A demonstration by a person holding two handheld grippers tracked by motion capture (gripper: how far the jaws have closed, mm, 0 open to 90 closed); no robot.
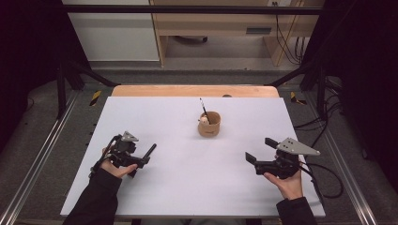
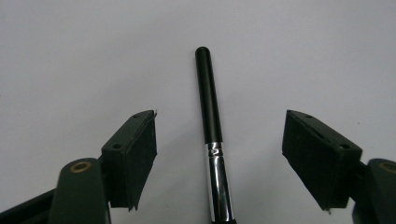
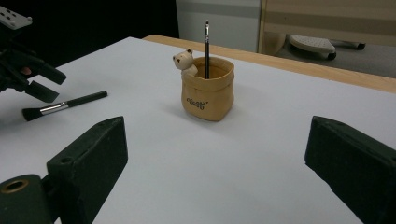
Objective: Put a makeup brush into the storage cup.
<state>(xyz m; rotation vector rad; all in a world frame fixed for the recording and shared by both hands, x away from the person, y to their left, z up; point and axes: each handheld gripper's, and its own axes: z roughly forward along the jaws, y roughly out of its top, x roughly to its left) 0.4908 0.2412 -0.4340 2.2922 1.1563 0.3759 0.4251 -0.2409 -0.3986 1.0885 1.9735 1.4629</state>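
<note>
A black makeup brush with a silver ferrule lies flat on the white table between the jaws of my left gripper. The jaws stand apart and touch neither side of it. In the high view the brush points away to the right from the left gripper, near the table's left. My right gripper hovers open and empty at the right, aimed at a tan pouch-shaped holder with a small bear figure on its rim. A thin dark brush stands upright in the holder.
The white table top has a wooden strip along its far edge. Black frame posts stand at both far corners. Cables trail off the right side. Light cabinets stand beyond the table.
</note>
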